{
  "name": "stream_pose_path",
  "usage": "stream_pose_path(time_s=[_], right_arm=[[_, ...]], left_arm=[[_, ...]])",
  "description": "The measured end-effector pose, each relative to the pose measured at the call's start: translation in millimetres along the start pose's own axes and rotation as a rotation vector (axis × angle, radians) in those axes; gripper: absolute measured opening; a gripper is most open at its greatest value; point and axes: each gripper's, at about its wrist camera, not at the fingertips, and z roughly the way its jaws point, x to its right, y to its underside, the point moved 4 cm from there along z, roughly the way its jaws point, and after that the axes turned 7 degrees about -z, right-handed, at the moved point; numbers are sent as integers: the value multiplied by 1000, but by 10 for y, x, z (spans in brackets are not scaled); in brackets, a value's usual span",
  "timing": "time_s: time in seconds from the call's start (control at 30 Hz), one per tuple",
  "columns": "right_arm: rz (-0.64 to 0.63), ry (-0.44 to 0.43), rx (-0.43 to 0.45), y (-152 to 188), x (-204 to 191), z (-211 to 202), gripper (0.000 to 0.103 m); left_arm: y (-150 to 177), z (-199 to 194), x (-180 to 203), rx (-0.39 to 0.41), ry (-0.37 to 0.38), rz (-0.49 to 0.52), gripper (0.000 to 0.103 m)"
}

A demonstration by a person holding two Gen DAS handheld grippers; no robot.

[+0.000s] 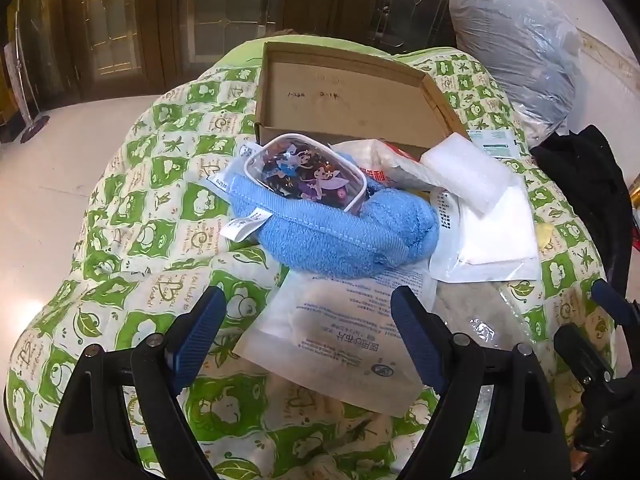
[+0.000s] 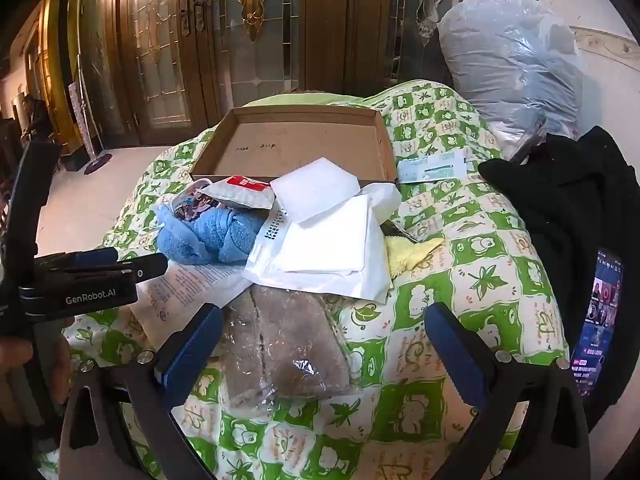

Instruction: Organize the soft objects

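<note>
The left gripper [image 1: 308,336] is held with its fingers wide apart and nothing between the pads; it is poised above a flat printed packet [image 1: 332,332] that lies on the green-patterned quilt [image 1: 132,208]. The right gripper [image 2: 324,344] is likewise spread to its full width and empty, and it is aimed down over a clear-wrapped brown cloth [image 2: 288,344]. Beyond the fingers, the soft objects are found in one loose pile: a blue towel [image 1: 340,236] with a cartoon pouch [image 1: 308,176] resting on it, a white foam pad [image 2: 316,192] lying on a white sealed bag [image 2: 328,252], and a yellow cloth [image 2: 412,252] partly covered at the pile's edge. Behind the pile the cardboard box [image 2: 384,148] is seen open and empty. The step in hand is judged to be the approach to a first pick, since nothing has been placed in the box. The next move calls for one gripper to be lowered onto an uncovered item, the pads closed on a fold, and the item carried over the box wall.
</note>
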Motion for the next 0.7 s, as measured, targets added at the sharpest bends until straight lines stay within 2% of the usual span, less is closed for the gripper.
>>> stream_pose_path(time_s=[0.13, 0.37, 0.7], right_arm=[[2, -2, 3, 2, 2, 1, 103], [6, -6, -1, 4, 11, 1, 103], [13, -23, -8, 20, -5, 10, 103]], left_arm=[[-6, 15, 10, -17, -24, 18, 85], [-5, 22, 69, -25, 8, 69, 85], [-22, -47, 111, 4, 38, 75, 85]])
